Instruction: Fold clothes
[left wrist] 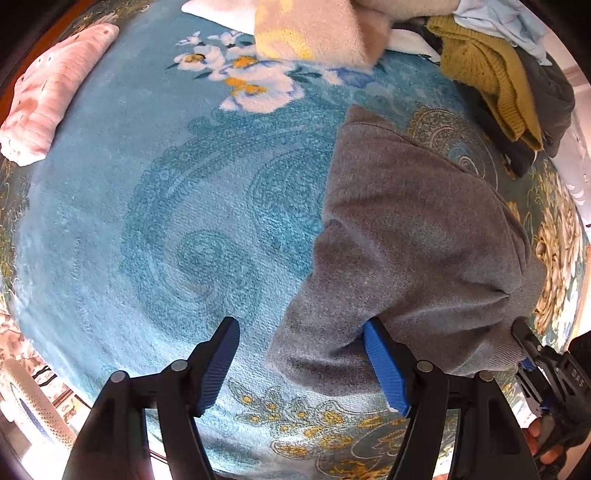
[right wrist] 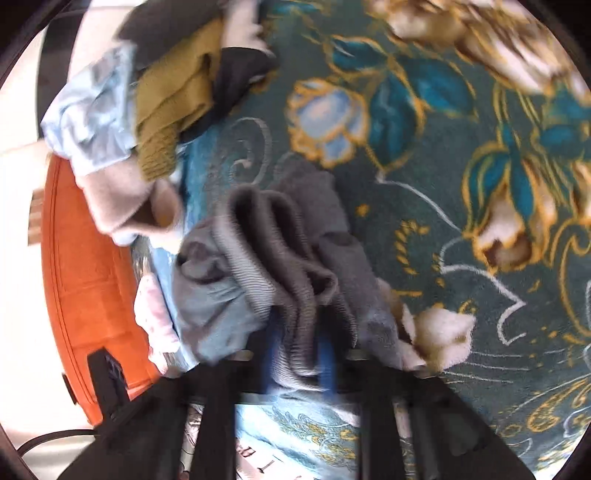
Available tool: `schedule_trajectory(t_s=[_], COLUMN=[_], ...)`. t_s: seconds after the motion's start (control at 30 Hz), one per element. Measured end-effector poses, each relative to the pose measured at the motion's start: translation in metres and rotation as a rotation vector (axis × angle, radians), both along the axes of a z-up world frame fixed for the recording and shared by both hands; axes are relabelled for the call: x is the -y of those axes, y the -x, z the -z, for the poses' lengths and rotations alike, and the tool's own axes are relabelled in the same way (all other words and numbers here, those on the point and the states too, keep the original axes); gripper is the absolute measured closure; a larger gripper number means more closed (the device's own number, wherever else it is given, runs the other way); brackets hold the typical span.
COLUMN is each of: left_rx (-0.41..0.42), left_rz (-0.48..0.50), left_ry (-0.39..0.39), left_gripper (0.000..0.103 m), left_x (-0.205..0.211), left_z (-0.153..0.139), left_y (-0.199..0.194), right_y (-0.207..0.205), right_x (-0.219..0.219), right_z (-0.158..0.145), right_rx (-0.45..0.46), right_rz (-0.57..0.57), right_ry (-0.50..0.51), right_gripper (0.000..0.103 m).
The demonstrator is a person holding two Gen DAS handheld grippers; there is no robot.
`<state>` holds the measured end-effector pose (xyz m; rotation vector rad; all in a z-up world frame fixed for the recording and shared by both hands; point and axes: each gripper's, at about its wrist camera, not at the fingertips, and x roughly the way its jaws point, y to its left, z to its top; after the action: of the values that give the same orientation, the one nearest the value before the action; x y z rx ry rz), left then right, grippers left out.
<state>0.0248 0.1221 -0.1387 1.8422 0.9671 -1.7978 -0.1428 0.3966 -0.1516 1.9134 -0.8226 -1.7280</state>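
A grey sweatshirt (left wrist: 413, 236) lies crumpled on the blue floral carpet (left wrist: 166, 221), to the right in the left wrist view. My left gripper (left wrist: 301, 358) points down over the carpet, open. The left blue pad is over bare carpet and the right blue pad touches the sweatshirt's lower left edge. My right gripper (left wrist: 524, 336) shows at the garment's lower right corner, held by a gloved hand. In the blurred right wrist view, my right gripper (right wrist: 297, 354) is shut on the bunched ribbed hem of the grey sweatshirt (right wrist: 288, 258).
A pile of clothes with a mustard knit (left wrist: 491, 77), light blue and dark pieces lies at the far right. A fuzzy beige and yellow garment (left wrist: 317, 29) sits at the far edge, a folded pink garment (left wrist: 48, 96) far left. An orange object (right wrist: 92, 266) borders the carpet.
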Motion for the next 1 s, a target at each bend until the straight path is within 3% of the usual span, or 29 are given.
schedule_trajectory(t_s=[0.2, 0.4, 0.5, 0.6, 0.63, 0.77, 0.87, 1.0], left_rx=[-0.015, 0.009, -0.02, -0.065, -0.09, -0.18, -0.196, -0.157], left_rz=[0.031, 0.016, 0.056, 0.081, 0.092, 0.143, 0.21, 0.3], left_ry=[-0.033, -0.048, -0.014, 0.027, 0.051, 0.104, 0.084, 0.074], left_gripper=[0.029, 0.028, 0.029, 0.029, 0.029, 0.029, 0.029, 0.029], left_x=[-0.007, -0.008, -0.008, -0.007, -0.007, -0.02, -0.032, -0.057], left_z=[0.005, 0.013, 0.001, -0.019, -0.028, -0.057, -0.051, -0.032], left_y=[0.001, -0.002, -0.001, 0.001, 0.003, 0.004, 0.022, 0.038], right_y=[-0.017, -0.016, -0.016, -0.015, -0.015, -0.007, 0.001, 0.01], right_x=[-0.021, -0.02, -0.019, -0.02, -0.023, -0.009, 0.016, 0.058], right_z=[-0.035, 0.017, 0.009, 0.0, -0.003, -0.038, -0.055, -0.042], right_rx=[-0.098, 0.058, 0.038, 0.037, 0.026, -0.139, -0.238, -0.257], right_rz=[0.01, 0.043, 0.02, -0.045, -0.065, -0.151, -0.22, -0.305], right_ry=[0.032, -0.073, -0.076, -0.113, -0.142, -0.234, -0.215, -0.198], right_gripper=[0.091, 0.091, 0.089, 0.079, 0.074, 0.073, 0.073, 0.073])
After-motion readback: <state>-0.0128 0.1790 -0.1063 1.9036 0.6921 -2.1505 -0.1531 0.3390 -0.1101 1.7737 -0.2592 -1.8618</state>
